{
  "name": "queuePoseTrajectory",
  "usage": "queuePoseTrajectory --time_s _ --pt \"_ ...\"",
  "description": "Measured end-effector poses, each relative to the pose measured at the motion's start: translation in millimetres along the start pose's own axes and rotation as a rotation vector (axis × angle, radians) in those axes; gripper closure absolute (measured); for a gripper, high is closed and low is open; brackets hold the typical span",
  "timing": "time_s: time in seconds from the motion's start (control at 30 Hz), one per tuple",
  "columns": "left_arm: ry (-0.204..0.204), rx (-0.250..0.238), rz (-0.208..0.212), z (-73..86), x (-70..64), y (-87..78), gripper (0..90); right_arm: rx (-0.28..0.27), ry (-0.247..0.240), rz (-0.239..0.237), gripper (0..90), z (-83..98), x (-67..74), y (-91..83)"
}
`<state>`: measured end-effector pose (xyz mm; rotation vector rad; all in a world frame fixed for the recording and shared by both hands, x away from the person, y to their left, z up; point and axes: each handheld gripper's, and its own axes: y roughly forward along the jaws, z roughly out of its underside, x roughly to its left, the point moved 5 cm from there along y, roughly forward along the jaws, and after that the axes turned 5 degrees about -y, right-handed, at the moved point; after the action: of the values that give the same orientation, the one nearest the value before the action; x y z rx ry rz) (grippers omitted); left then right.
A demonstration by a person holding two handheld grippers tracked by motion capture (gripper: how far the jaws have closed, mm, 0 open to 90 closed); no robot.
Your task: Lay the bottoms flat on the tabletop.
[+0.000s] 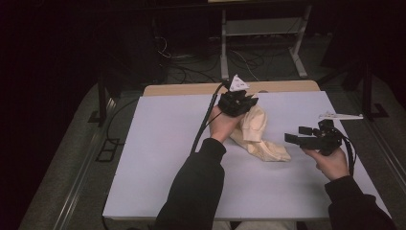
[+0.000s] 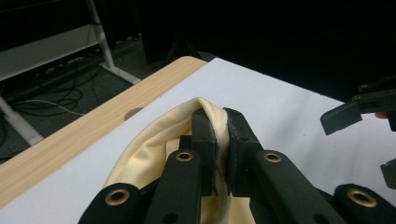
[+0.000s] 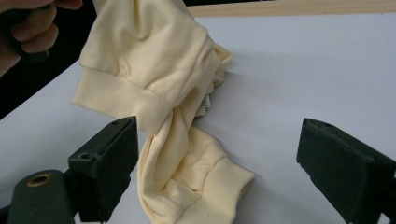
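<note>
Room is dark; light falls mainly on the surface (image 1: 163,158), which is covered by a white sheet. A strip of light wood (image 1: 191,89) shows bare along its far edge, with a round hole (image 2: 134,112) in it seen in the left gripper view. Behind it stands a white metal frame (image 1: 225,43) with a low shelf and splayed feet. Dark cables (image 1: 191,72) lie tangled on the grey floor (image 1: 72,158) around the frame. A dark upright stand (image 1: 101,103) sits at the left of the surface. Background beyond is near black, walls not discernible.
</note>
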<state>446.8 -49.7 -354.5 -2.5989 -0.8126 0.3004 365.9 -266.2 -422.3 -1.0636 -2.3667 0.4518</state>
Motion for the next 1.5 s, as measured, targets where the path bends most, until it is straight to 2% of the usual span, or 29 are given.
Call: queuePoseTrajectory --time_s 0.13,0.23,0.37,0.4,0.6,0.83,0.97,1.0,1.03,1.07,1.1,1.13,1.2,1.23,1.27,1.33,1.4,1.43,1.5 --pt "-0.001 0.021 0.032 6.6 -11.4 17.4 82.6 0.000 0.003 0.022 12.5 -0.6 -5.1 -2.9" --pt "0.015 0.062 0.060 16.1 -21.4 30.7 82.5 -0.003 0.006 0.038 12.5 -0.4 -10.2 -6.0" --pt "0.034 0.096 0.086 31.5 -34.5 42.4 82.5 -0.022 0.051 0.035 12.7 0.4 -21.0 -11.3" --pt "0.034 0.096 0.089 35.2 -37.3 44.1 82.6 -0.027 0.059 0.046 12.8 0.7 -25.8 -13.6" --pt "0.012 0.099 0.127 56.1 -51.6 49.9 82.6 -0.037 0.063 0.063 13.1 -0.3 -30.6 -16.2" --pt "0.009 0.106 0.148 70.2 -63.0 50.6 82.7 -0.021 0.025 0.048 13.4 -8.5 -27.5 -3.4" --pt "0.002 0.104 0.152 73.8 -65.0 51.4 82.7 -0.022 0.000 0.004 14.2 -23.2 -21.4 13.7" --pt "-0.003 0.102 0.156 74.7 -65.8 51.3 82.7 -0.012 -0.024 -0.017 14.2 -28.9 -17.5 23.4" --pt "-0.003 0.102 0.156 74.7 -65.8 51.3 82.7 -0.012 -0.024 -0.017 14.2 -28.9 -17.5 23.4" --pt "0.000 0.105 0.155 75.4 -66.3 51.1 82.7 0.014 -0.045 -0.053 16.2 -31.9 -13.4 33.0" --pt "0.003 0.107 0.155 76.1 -66.8 50.7 82.7 0.014 -0.045 -0.053 16.2 -31.9 -13.4 33.0" --pt "0.004 0.108 0.159 76.8 -67.4 50.4 82.7 0.032 -0.060 -0.082 19.0 -34.5 -9.7 41.9" --pt "0.005 0.114 0.164 78.6 -68.9 50.3 82.6 0.041 -0.063 -0.091 20.9 -35.2 -8.5 44.8" --pt "0.010 0.116 0.163 79.3 -69.3 49.8 82.6 0.056 -0.071 -0.108 22.8 -36.5 -6.6 49.3" --pt "0.011 0.116 0.164 79.9 -69.6 49.6 82.6 0.072 -0.080 -0.146 27.3 -38.4 -2.6 54.8" --pt "0.008 0.119 0.168 80.8 -70.3 49.1 82.6 0.075 -0.086 -0.156 29.4 -38.9 -1.3 56.6" --pt "0.011 0.120 0.169 81.2 -70.6 48.6 82.6 0.112 -0.109 -0.180 38.0 -37.7 2.7 63.2" --pt "0.011 0.121 0.170 81.5 -70.9 48.4 82.6 0.112 -0.109 -0.180 38.0 -37.7 2.7 63.2" --pt "0.011 0.120 0.169 81.9 -71.3 48.3 82.6 0.138 -0.119 -0.200 45.2 -34.7 4.1 66.5"
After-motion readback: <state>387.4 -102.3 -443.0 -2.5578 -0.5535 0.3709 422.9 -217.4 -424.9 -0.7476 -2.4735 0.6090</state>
